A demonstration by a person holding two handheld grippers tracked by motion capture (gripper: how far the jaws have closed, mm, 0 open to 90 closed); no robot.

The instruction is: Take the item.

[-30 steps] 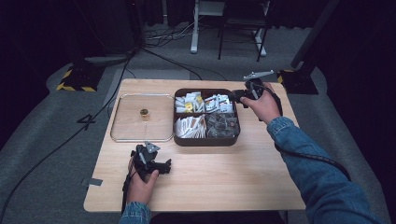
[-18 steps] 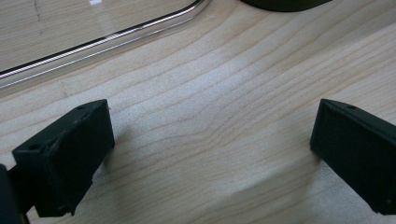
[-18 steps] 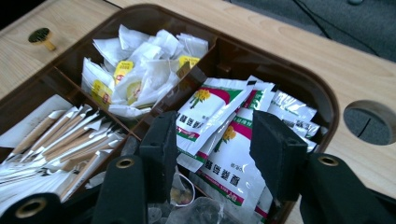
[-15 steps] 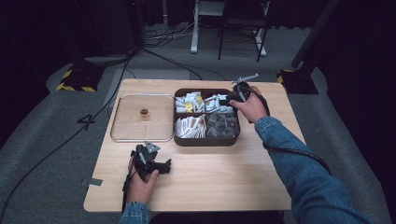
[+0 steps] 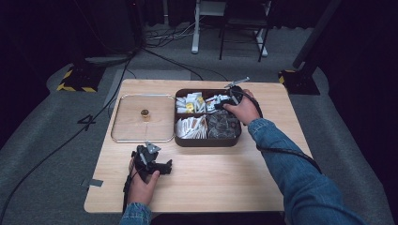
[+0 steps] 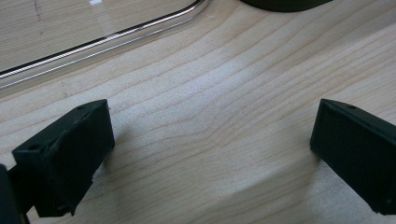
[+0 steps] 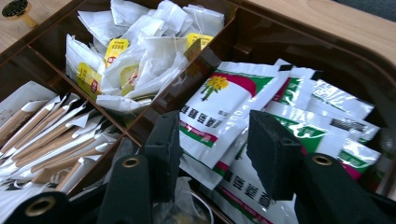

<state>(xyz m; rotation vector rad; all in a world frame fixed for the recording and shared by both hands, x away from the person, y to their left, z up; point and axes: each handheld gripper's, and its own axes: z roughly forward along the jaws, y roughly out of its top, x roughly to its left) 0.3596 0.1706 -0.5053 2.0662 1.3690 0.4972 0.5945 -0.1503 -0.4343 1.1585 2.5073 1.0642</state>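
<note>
A dark brown box [image 5: 206, 140] with four compartments stands at the table's middle right. My right gripper [image 5: 227, 100] hangs low over its back right compartment, held by a hand in a denim sleeve. In the right gripper view the gripper [image 7: 217, 149] is open, its jaws either side of a white sachet [image 7: 210, 109] printed red and green, on top of several like it. My left gripper [image 5: 151, 161] rests near the table's front left. In its own view the left gripper [image 6: 210, 140] is wide open over bare wood.
A clear flat tray [image 5: 123, 138] with a small gold knob [image 5: 145, 113] lies left of the box; its rim [image 6: 93, 44] runs just ahead of the left jaws. Other compartments hold white tea bags with yellow tags [image 7: 135, 51], paper stick packets [image 7: 42, 135] and dark packets [image 5: 222, 124].
My right gripper has moved left and down from the box's back right corner into the back right compartment. The left gripper has stayed put.
</note>
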